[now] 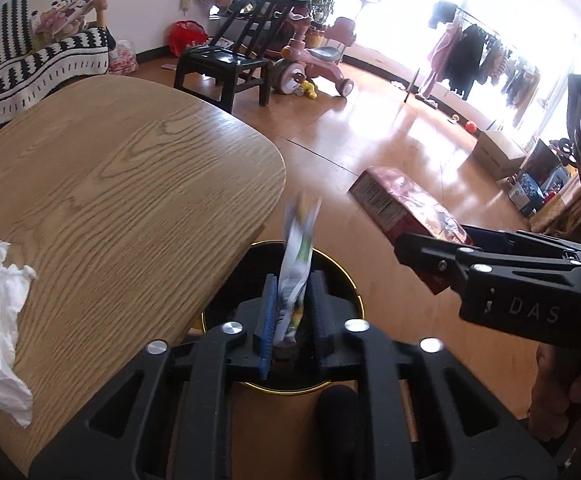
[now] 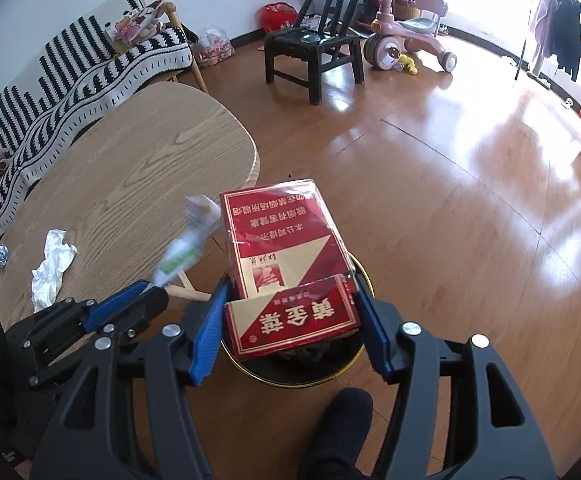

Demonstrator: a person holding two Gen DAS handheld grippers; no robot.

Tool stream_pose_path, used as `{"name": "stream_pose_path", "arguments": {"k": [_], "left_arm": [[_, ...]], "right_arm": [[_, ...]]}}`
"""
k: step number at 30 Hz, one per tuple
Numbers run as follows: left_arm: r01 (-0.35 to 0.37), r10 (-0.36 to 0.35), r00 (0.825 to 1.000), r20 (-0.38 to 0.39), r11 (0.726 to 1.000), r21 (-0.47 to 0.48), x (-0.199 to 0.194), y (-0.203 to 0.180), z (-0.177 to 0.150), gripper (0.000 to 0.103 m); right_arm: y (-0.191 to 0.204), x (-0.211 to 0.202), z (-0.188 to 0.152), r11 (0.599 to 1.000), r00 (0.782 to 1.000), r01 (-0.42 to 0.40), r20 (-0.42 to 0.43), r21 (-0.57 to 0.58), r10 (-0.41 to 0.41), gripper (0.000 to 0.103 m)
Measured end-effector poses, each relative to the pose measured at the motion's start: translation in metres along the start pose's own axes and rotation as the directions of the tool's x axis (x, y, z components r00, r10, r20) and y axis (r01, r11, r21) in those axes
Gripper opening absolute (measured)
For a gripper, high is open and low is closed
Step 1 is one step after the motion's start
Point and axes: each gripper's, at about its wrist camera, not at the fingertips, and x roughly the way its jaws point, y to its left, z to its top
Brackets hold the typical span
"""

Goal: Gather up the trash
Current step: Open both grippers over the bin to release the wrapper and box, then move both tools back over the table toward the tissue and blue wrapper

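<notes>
On the wooden table (image 1: 122, 184) a crumpled tissue (image 1: 0, 324) waits. The left gripper (image 1: 292, 312), fingers barely apart, drops a wrapper (image 1: 296, 264) over the black bin (image 2: 342, 364). The right gripper (image 2: 290, 320) holds a red carton (image 2: 286, 256), fingers wide, above the bin. Next, probably letting go.

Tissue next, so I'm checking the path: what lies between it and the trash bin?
Only bare tabletop, up to its edge beside the bin; the left wrist view shows it.
</notes>
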Motion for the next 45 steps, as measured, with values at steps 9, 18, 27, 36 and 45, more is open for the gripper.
{"name": "stream_pose_path", "arguments": {"k": [9,18,27,36,45], "left_arm": [[-0.014,0.015,0.999,0.039,0.999,-0.029,-0.008,0.009,0.002,0.077],[-0.068,0.071,0.994,0.083,0.997,-0.044,-0.048,0.028,0.001,0.091],[-0.208,0.234,0.962,0.138,0.961,-0.182,-0.141,0.109,-0.023,0.095],[-0.431,0.479,0.872,0.101,0.848,-0.308,-0.23,0.206,-0.082,0.096],[-0.503,0.578,0.815,0.045,0.744,-0.439,-0.29,0.274,-0.13,0.096]], "right_arm": [[0.003,-0.006,0.005,1.0,0.999,-0.013,0.037,0.027,0.012,0.081],[0.04,-0.022,0.011,0.998,0.995,-0.06,0.083,-0.011,0.061,0.084],[0.129,-0.035,0.01,0.982,0.981,-0.145,0.109,-0.122,0.158,0.087],[0.246,-0.021,-0.016,0.937,0.972,-0.207,0.051,-0.282,0.23,0.088],[0.325,0.027,-0.046,0.918,0.987,-0.157,-0.02,-0.364,0.16,0.088]]}}
